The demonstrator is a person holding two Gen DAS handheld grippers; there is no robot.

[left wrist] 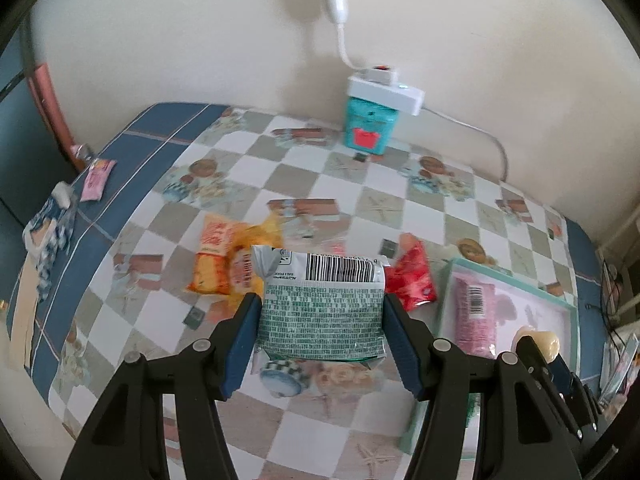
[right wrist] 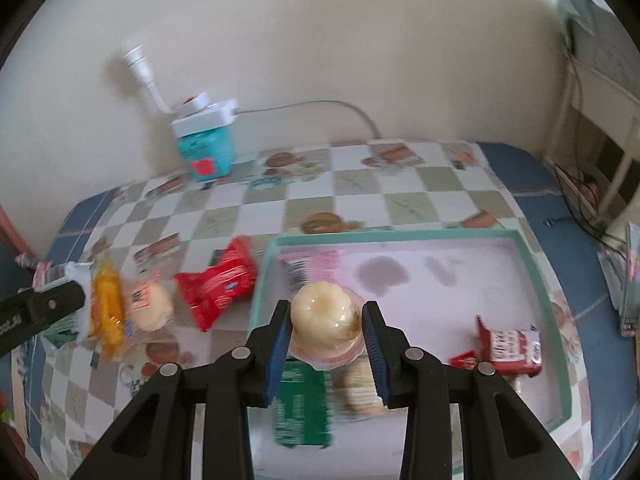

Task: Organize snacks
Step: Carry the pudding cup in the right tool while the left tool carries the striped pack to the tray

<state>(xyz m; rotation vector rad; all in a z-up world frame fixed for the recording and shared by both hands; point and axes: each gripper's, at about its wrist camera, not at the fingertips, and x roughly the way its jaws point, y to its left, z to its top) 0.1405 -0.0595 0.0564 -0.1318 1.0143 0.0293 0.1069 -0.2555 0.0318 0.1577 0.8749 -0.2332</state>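
Note:
My left gripper point(left wrist: 320, 316) is shut on a green-and-white snack packet point(left wrist: 320, 308), held above the checkered tablecloth. Behind it lie orange and yellow snack bags point(left wrist: 218, 260) and a red packet point(left wrist: 412, 280). My right gripper point(right wrist: 326, 332) is shut on a pale yellow jelly cup point(right wrist: 324, 320), held over the green-rimmed tray point(right wrist: 536, 276). In the tray lie a pink packet point(right wrist: 310, 266), a green packet point(right wrist: 302, 404) and a red-and-white packet point(right wrist: 506, 346). The tray point(left wrist: 570, 304) with the pink packet point(left wrist: 476, 312) also shows in the left wrist view.
A teal box point(left wrist: 366, 126) with a white power strip on top stands at the back by the wall, its cable trailing right. A small pink packet point(left wrist: 96, 180) and a patterned cloth point(left wrist: 48, 232) lie at the table's left edge. Furniture and cables stand right of the table point(right wrist: 600, 184).

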